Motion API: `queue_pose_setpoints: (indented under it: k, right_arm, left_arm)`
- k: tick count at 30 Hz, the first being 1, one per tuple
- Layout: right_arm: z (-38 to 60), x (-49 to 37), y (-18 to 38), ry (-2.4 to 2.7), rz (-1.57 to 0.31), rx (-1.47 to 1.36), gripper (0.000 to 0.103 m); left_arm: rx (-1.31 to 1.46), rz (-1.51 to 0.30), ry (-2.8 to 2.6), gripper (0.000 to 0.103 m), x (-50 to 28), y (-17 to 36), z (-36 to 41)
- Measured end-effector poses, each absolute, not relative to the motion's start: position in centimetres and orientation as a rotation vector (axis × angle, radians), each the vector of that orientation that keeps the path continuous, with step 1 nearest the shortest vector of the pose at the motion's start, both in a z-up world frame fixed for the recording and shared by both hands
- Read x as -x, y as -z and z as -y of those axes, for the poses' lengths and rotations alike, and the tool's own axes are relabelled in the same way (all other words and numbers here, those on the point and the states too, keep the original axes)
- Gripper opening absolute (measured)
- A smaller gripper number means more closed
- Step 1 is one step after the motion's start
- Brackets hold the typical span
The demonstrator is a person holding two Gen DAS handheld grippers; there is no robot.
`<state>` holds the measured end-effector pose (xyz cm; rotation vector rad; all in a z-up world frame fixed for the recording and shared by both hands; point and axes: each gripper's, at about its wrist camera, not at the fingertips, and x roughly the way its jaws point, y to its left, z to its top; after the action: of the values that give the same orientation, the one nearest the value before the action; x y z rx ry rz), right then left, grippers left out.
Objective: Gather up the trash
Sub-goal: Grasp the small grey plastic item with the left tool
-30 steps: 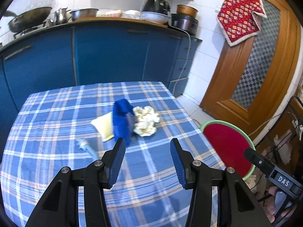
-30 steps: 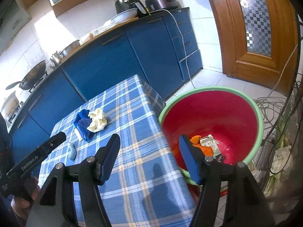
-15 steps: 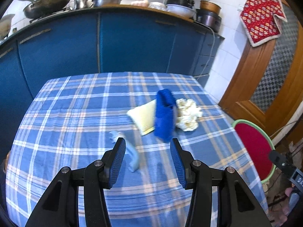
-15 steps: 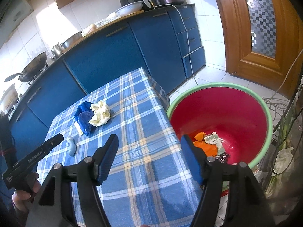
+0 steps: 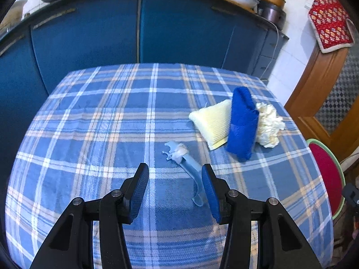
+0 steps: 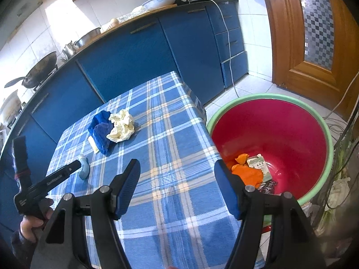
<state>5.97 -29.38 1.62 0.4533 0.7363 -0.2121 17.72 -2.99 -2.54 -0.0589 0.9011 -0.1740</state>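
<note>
We see the left claw [image 5: 175, 180] open above the plaid tabletop [image 5: 89, 123], its two blue pads apart with nothing between them; the light-blue plastic scrap [image 5: 190, 170], tipped with a bit of white fluff, lies on the cloth just beyond it, its near end close beside the claw's right pad. Farther from the claw than the scrap lie three items touching one another: a pale-yellow pad [image 5: 213, 123], a blue cloth [image 5: 242, 123] partly over it, and a crumpled cream paper wad [image 5: 268, 125] on the cloth's far side. We see the right claw [image 6: 177, 179] likewise open and empty, held over the tabletop edge nearest the red bin [image 6: 291, 134] with a green rim, which stands on the floor against that edge. Inside the bin lie an orange wad [image 6: 246, 172] and a small printed packet [image 6: 260, 165], touching each other. From this view the scrap [image 6: 84, 168] lies beside the left claw's tip.
</note>
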Motion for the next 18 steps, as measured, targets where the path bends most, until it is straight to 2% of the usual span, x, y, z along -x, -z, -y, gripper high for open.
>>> queue_pose_setpoints:
  k: [14,18]
  right_arm:
    - [28.3,-7.0,-1.0,0.193,-0.762,-0.448,0.07]
    - [28.2,-7.1,-0.9,0.192,-0.764,-0.448,0.07]
  left_arm:
    - [0.043,-0.914,0.262,0.051,-18.0,3.7,5.2]
    - [0.019,-0.901,0.276,0.044,-17.7,3.8,5.9]
